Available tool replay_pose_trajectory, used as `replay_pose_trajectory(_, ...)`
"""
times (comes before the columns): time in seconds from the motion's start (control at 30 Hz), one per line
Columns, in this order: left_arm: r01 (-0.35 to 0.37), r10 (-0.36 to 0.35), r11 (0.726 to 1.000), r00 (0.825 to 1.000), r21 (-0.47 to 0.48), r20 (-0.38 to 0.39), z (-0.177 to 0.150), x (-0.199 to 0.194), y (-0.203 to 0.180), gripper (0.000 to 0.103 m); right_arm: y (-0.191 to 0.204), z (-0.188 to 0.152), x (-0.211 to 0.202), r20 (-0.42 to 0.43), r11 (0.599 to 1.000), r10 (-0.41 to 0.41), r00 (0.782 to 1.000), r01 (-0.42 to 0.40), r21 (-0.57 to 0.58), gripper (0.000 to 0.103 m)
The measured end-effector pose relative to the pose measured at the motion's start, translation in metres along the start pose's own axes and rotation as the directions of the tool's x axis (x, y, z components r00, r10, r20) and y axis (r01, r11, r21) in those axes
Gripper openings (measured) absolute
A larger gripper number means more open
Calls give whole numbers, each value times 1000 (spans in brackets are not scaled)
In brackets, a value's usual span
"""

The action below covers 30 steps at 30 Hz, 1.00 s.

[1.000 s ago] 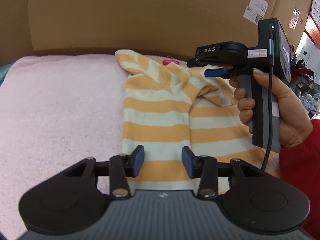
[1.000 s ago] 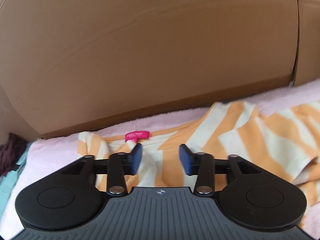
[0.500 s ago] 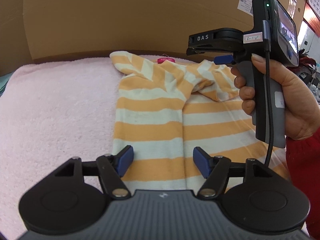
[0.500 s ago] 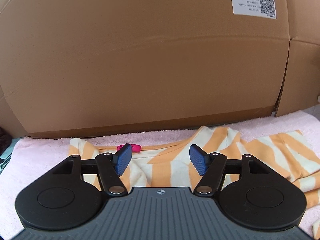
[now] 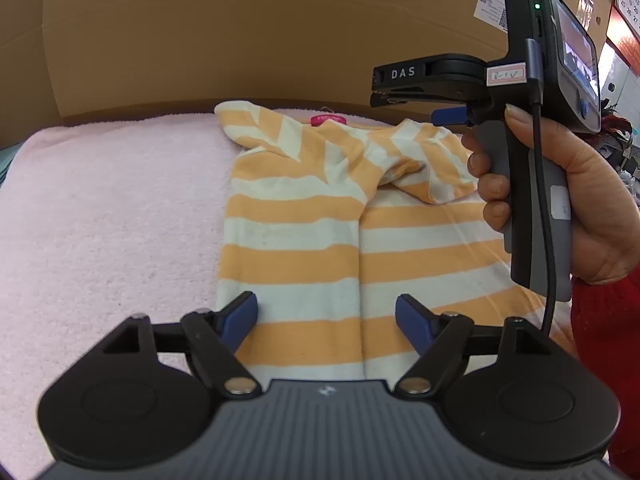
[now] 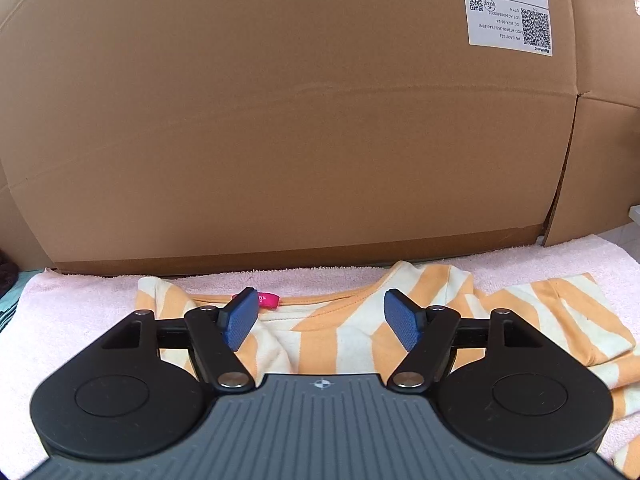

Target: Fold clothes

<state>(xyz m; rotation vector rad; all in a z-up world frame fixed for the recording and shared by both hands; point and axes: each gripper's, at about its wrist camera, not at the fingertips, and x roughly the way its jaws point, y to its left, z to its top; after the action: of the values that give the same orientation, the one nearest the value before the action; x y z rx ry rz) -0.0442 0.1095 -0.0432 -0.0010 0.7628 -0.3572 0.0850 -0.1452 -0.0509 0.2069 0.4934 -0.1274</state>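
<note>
An orange-and-cream striped shirt (image 5: 340,220) lies on a pink towel (image 5: 112,208), its sides folded in to a middle seam, sleeves bunched near the collar, pink neck label (image 5: 329,120) at the far end. My left gripper (image 5: 326,314) hovers over the shirt's near hem, jaws still opening, nothing gripped. In the right wrist view the right gripper (image 6: 322,316) hangs above the collar and its label (image 6: 270,301), jaws also opening, pads clear of the cloth (image 6: 332,340). A hand (image 5: 560,208) holds that right gripper (image 5: 448,114), seen side-on above the right sleeve.
A large cardboard box (image 6: 300,120) with a white shipping label (image 6: 508,12) stands right behind the towel's far edge (image 6: 100,280). A red sleeve (image 5: 608,360) is at the right. Bare towel stretches left of the shirt.
Both grippers' jaws have spread wider. The right gripper lifted off the collar and levelled out, so more of the box shows. The left gripper stayed over the hem.
</note>
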Motion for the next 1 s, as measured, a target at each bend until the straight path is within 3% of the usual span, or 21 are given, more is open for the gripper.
replay_pose_trajectory(1.0,-1,1,1000,1000,-3,1,0,-3,-4,89,2,-1,8,-20,1000,3,1000,-3,-6,76)
